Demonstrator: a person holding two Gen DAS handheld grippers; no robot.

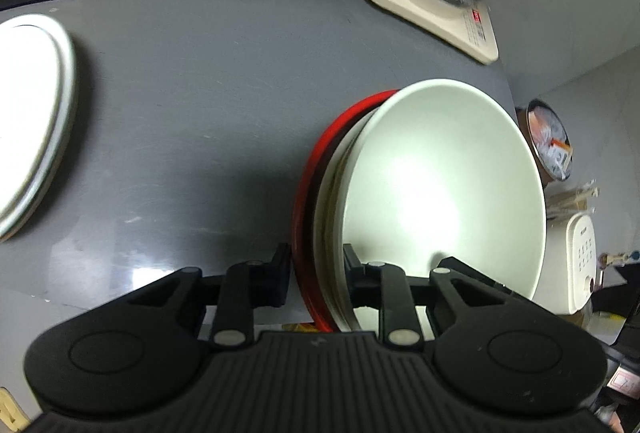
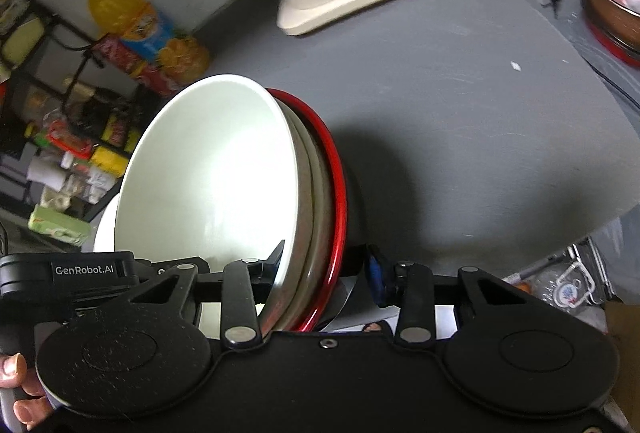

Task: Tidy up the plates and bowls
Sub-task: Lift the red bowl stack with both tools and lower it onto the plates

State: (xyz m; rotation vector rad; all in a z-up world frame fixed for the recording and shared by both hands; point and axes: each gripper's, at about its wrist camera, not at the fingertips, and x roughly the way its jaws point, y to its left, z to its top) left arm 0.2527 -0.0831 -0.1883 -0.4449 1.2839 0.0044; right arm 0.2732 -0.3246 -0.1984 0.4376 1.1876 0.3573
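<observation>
Nearest in both wrist views, a nested stack of bowls is held off the worktop, tilted steeply on edge. The stack is made up of a white bowl (image 1: pixel 440 193) uppermost, at least one pale bowl beneath it, and a red-rimmed bowl (image 1: pixel 310 193) outermost.

The left gripper (image 1: pixel 316 269) is clamped across the stack's rim, one finger inside the white bowl and the other against the red outer wall. The right gripper (image 2: pixel 324 265) is set across the opposite rim: its inner finger is pressed inside the white bowl, while its blue-padded outer finger is seen just beside the red rim with a small gap, so a firm grasp cannot be confirmed. Part of a hand (image 2: pixel 16 385) is seen at the lower left of the right view.

Beyond the stack, the grey worktop (image 1: pixel 208 81) is bare through its middle. A stack of white plates (image 1: pixel 28 121) lies at its left edge. An electric kettle on a cream base (image 1: pixel 432 1) stands at the far right corner. Bottles and packets are seen on shelving beyond the far left edge.

The step in hand is judged to be the carrying of the nested bowls to their resting place. The next move calls for levelling the stack, lowering it onto the bare middle of the worktop clear of the plates, and releasing both grippers only once it sits flat.
</observation>
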